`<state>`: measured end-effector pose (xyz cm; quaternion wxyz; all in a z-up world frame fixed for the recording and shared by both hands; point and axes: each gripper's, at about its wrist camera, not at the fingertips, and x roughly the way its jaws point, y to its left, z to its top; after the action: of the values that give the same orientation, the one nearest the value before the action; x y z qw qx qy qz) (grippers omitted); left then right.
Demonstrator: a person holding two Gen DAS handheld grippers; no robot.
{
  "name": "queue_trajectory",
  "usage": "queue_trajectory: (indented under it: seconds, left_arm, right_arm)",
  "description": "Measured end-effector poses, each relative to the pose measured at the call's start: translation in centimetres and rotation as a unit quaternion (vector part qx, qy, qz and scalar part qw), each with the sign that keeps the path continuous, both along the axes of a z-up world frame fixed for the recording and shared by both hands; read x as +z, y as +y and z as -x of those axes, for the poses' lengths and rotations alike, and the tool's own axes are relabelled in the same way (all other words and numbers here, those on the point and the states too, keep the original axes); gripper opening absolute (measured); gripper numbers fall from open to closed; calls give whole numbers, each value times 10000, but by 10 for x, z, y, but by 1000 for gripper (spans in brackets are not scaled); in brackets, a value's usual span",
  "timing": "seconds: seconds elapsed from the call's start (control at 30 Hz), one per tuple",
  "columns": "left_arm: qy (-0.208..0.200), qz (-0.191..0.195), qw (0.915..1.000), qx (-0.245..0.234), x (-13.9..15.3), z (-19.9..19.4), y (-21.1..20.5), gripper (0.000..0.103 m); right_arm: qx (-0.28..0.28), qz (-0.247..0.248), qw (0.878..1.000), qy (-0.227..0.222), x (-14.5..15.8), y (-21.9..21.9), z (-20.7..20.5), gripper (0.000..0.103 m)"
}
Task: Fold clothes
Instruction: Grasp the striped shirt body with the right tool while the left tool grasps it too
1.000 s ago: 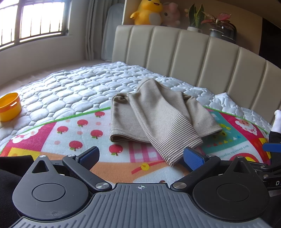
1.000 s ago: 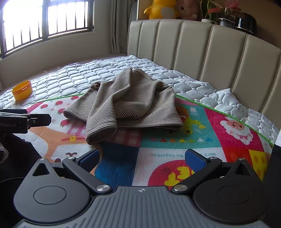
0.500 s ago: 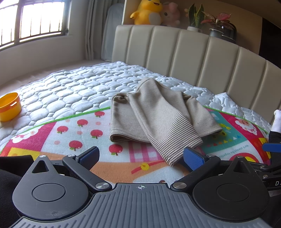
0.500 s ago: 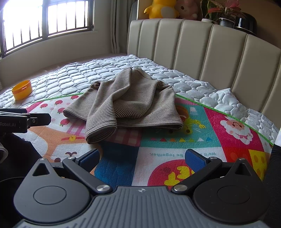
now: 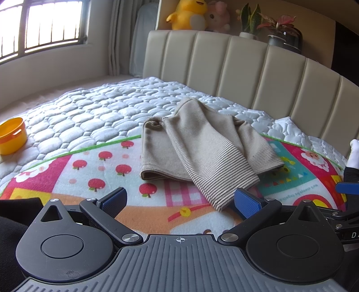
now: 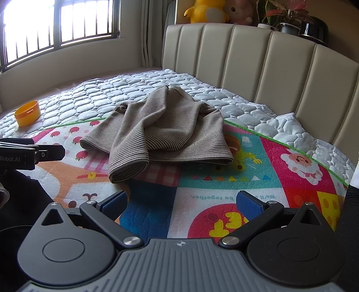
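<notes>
A beige striped knit garment [image 5: 202,146] lies partly folded on a colourful play mat [image 5: 89,170] on the bed; it also shows in the right wrist view [image 6: 161,132]. My left gripper [image 5: 180,201] is open and empty, low over the mat, just short of the garment's near corner. My right gripper [image 6: 181,202] is open and empty, over the mat in front of the garment. The left gripper's body [image 6: 29,153] shows at the left edge of the right wrist view.
An orange tub [image 5: 12,136] sits on the white quilt [image 5: 101,107] at the far left, also in the right wrist view [image 6: 28,113]. A beige padded headboard [image 5: 246,71] runs behind the bed, with plush toys [image 5: 186,14] and plants above.
</notes>
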<state>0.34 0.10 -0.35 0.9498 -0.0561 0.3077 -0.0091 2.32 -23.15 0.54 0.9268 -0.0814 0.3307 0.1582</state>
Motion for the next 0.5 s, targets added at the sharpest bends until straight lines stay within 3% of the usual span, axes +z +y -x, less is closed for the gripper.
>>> queue_trajectory:
  seconds: [0.23,0.5]
  left_arm:
    - [390,151,9991,59,-5,-13,4,103]
    - [626,976,9932,-120,0,-66,20,103]
  right_arm:
    - [14,-165,9994,293,-1,-4,-9,103]
    - [-81,-615,9928,1020,-11,-12,-63,103]
